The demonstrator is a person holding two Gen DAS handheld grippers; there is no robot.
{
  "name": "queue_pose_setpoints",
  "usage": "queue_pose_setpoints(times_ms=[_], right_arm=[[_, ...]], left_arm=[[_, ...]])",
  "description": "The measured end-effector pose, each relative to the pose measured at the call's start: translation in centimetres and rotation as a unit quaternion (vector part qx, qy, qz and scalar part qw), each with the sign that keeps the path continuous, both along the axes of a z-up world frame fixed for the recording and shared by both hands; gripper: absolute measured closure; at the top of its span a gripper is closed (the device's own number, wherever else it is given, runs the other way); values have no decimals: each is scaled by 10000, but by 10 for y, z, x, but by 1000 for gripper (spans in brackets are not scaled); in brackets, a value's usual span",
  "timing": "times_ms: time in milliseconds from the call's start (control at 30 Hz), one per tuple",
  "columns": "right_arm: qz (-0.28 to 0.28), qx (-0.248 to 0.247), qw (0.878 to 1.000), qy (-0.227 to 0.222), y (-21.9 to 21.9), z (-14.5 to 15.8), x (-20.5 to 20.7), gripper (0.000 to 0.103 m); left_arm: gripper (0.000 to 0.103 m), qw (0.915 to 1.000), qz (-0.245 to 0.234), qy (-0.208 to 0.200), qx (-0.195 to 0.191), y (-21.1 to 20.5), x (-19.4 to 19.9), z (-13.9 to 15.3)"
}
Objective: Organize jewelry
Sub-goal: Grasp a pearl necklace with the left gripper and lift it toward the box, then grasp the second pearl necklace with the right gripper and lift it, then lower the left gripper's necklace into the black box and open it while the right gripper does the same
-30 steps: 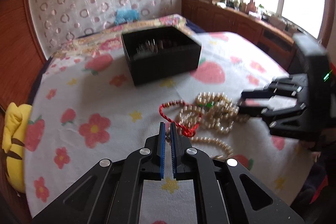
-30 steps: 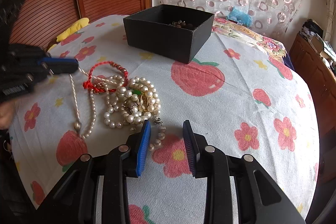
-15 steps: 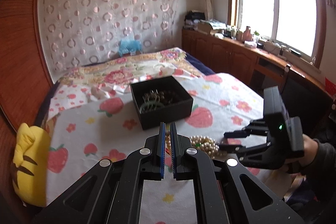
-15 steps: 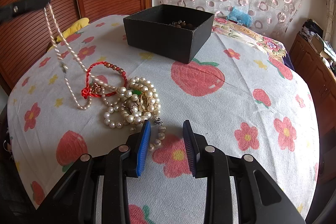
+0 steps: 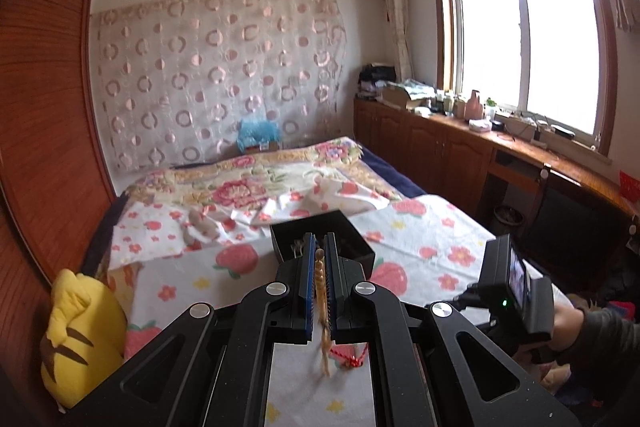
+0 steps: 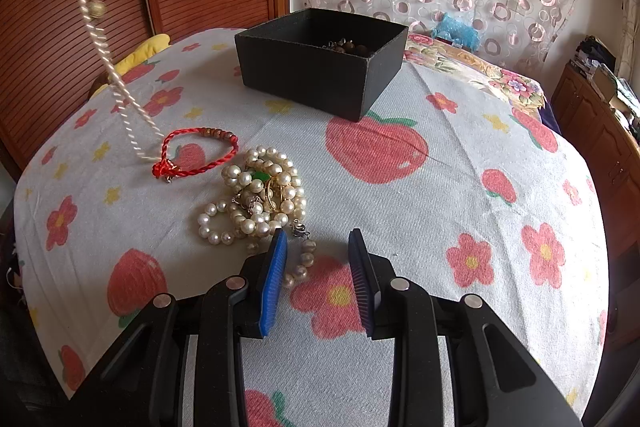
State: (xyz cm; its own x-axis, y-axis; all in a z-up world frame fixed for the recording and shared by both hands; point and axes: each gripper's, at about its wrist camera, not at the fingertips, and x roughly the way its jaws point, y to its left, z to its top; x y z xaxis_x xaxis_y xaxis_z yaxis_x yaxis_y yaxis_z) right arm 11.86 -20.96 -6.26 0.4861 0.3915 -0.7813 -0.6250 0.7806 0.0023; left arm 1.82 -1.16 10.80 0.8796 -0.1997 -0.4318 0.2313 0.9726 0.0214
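Left gripper (image 5: 319,267): fingers closed on a long cream bead necklace (image 6: 105,63), raised so the strand hangs down to the strawberry-and-flower printed bedspread (image 6: 460,163)
Right gripper (image 6: 318,267): fingers wide apart, holding nothing, low over the bedspread just beside a heap of white pearl strands (image 6: 260,195)
Red cord bracelet with brown beads (image 6: 196,153): flat beside the heap
Black open cardboard box (image 6: 320,61): beyond the heap, some jewelry inside

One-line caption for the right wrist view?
Open right gripper hovers by pearls and red bracelet; a necklace hangs left of the black box.
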Motion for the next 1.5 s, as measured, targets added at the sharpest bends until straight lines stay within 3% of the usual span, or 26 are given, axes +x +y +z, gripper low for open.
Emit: queue_pose_setpoints(times_ms=[233,267,300,333,467,1033,1500], right_arm=[[-8,16,10000,18,0,0,0,69],[0,24,10000,25,0,-1,0,73],[46,19,10000,29,0,0,0,87],[51,-2,10000,32,0,1,0,94],[-11,-14,10000,-72,-1,7,2,95],[203,395,9902,-1325,8,136,4,95],[132,571,9771,-2045,13,214,26,95]], left_arm=[[99,9997,97,-200,56,2,4,14],[99,9997,111,-207,65,3,6,15],[99,9997,122,-208,72,3,6,15],[99,9997,140,-197,76,3,9,14],[99,9997,178,-136,80,7,17,13],[99,9995,198,-211,116,10,34,14],[99,9995,185,-242,77,2,62,27]])
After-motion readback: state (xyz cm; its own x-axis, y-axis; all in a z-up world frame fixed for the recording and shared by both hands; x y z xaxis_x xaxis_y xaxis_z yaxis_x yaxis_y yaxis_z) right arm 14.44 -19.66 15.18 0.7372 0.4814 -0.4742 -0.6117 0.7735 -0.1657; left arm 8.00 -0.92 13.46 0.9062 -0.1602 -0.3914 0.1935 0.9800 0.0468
